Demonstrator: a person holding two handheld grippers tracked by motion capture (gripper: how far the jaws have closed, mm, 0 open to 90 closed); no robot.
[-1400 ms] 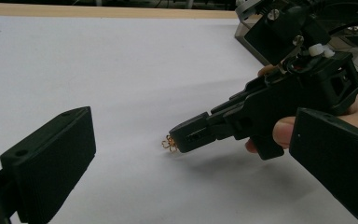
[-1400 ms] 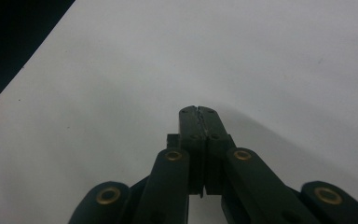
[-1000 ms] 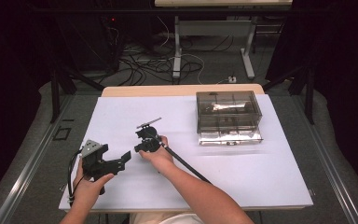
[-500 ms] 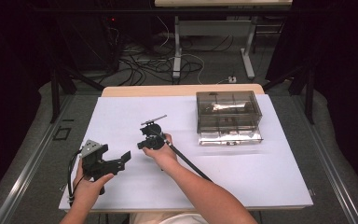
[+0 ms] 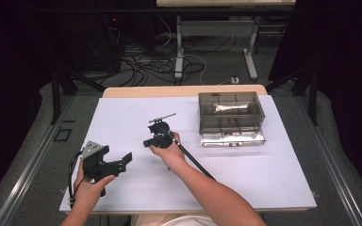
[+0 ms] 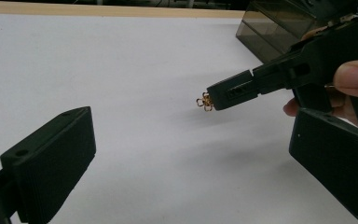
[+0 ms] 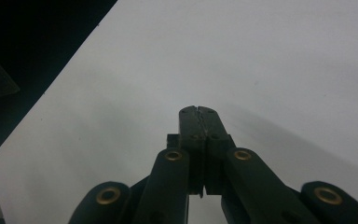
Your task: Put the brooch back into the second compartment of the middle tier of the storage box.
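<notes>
- Right gripper (image 5: pixel 147 142): held in the right hand (image 5: pixel 169 153) above the middle of the white worktop (image 5: pixel 264 179), jaws pressed together and pointing toward the worktop's left edge.
- Ornament (image 6: pixel 203 101): a small gold-coloured wire piece pinched at the very tip of the right gripper's closed jaws, as seen in the left gripper view; it hangs clear of the worktop, with a soft shadow under it. Its exact form is too small to tell.
- In the right gripper view, the two jaws meet along a thin seam, with bare white worktop beyond them; the ornament is not discernible there.
- Left gripper (image 5: pixel 122 161): held in the left hand (image 5: pixel 88 190) near the front left corner of the worktop, jaws standing wide apart with nothing between them, aimed toward the right gripper.
- The two grippers are near one another but apart.
- Box (image 5: pixel 231 117): a smoke-tinted clear case with compartments, standing toward the back right of the worktop, well apart from both grippers; a pale item lies in a rear compartment, too small to identify.
- Cable (image 5: pixel 195 162): runs from the right gripper along the forearm toward the front edge.
</notes>
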